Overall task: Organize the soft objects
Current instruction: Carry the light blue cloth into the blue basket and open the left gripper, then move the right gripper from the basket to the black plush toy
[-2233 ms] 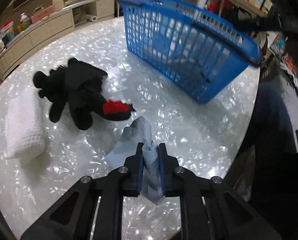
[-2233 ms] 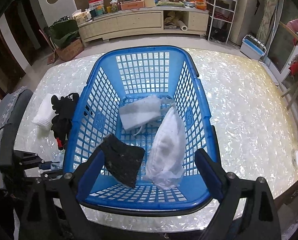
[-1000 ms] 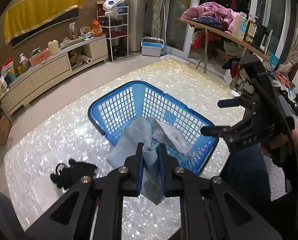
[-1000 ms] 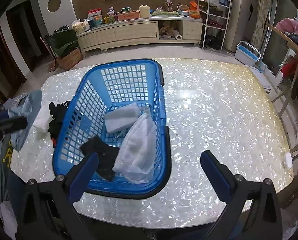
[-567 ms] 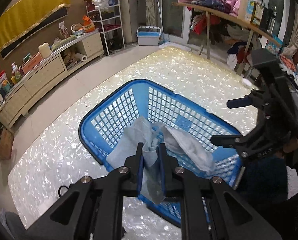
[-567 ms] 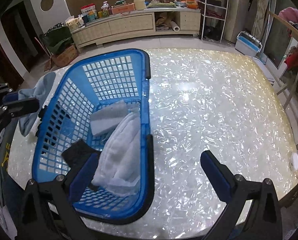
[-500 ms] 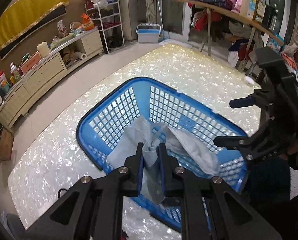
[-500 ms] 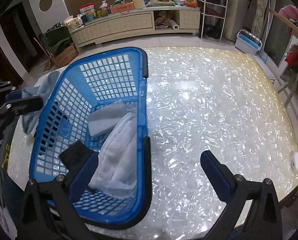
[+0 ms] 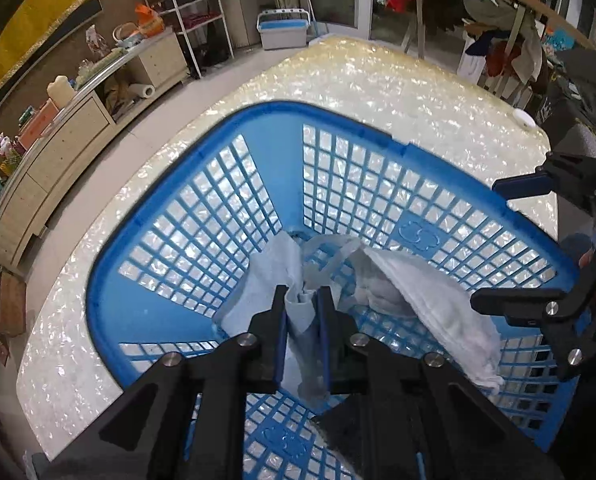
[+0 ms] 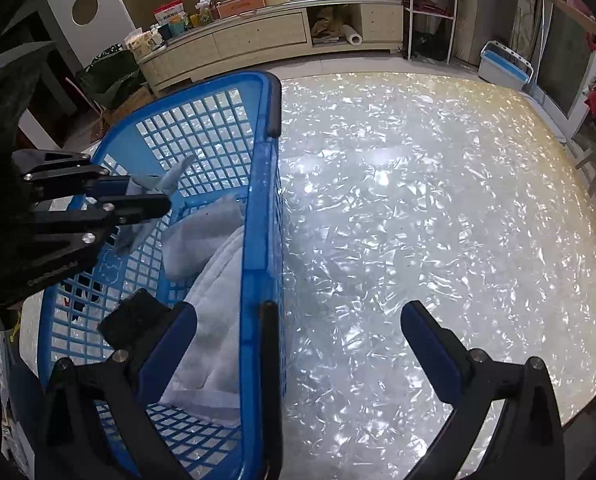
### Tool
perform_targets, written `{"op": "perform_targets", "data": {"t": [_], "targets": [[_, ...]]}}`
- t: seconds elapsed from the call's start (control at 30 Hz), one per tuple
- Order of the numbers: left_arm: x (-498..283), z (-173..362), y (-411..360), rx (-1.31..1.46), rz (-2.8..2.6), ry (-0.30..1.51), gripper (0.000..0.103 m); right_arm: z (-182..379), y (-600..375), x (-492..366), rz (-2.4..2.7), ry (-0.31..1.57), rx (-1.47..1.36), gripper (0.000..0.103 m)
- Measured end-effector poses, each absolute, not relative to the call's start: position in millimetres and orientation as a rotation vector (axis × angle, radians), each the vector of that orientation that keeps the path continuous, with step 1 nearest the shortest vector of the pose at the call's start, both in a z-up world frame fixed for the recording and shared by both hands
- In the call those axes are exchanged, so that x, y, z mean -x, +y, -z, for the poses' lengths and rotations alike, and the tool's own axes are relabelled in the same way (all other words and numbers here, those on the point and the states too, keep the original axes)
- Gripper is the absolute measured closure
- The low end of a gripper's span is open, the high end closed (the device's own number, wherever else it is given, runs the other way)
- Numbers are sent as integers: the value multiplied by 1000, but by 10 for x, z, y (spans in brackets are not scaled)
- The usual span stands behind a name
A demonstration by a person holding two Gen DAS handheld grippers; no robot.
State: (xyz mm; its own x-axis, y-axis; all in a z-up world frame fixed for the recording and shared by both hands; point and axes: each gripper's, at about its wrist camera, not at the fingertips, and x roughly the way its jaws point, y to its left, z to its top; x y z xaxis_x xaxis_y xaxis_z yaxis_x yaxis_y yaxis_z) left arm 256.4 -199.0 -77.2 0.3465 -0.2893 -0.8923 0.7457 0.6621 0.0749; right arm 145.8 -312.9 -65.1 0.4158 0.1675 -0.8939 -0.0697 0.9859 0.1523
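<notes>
My left gripper (image 9: 301, 300) is shut on a light blue cloth (image 9: 298, 320) and holds it over the inside of the blue basket (image 9: 110, 264). The cloth hangs into the basket. From the right wrist view the left gripper (image 10: 146, 196) with the cloth (image 10: 166, 180) is above the basket (image 10: 264, 200). A white towel (image 9: 429, 300), a grey-white folded cloth (image 10: 202, 232) and a black cloth (image 10: 138, 320) lie in the basket. My right gripper (image 10: 298, 320) is open and empty, jaws astride the basket's right rim; it shows in the left wrist view (image 9: 537, 248).
The basket stands on a pearly white round table (image 10: 417, 220). A small white disc (image 9: 523, 118) lies near the table's far edge. A low cabinet (image 10: 266, 36) with clutter and a shelf rack stand beyond the table.
My left gripper has carried the blue cloth from the table by the black plush toy up and over the basket, lowering toward its inside. My right gripper has shifted right across the basket's rim.
</notes>
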Motion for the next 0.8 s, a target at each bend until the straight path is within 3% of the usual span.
{"op": "perform_targets", "data": {"t": [0.17, 0.23, 0.3, 0.37, 0.8], "targets": [[-2603, 835, -2010, -538, 708, 1025, 90, 674, -3093, -1475, -153, 1146, -110, 1], [-2625, 807, -2010, -529, 714, 1021, 69, 668, -3077, -1483, -155, 1149, -119, 1], [-2648, 782, -1997, -527, 704, 1014, 37, 657, -3061, -1481, -158, 1148, -120, 1], [-2651, 741, -1973, -514, 706, 1006, 22, 657, -3022, -1497, -159, 1147, -119, 1], [-2330, 391, -1598, -449, 685, 959, 22, 505, -3147, -1274, -134, 1119, -117, 1]]}}
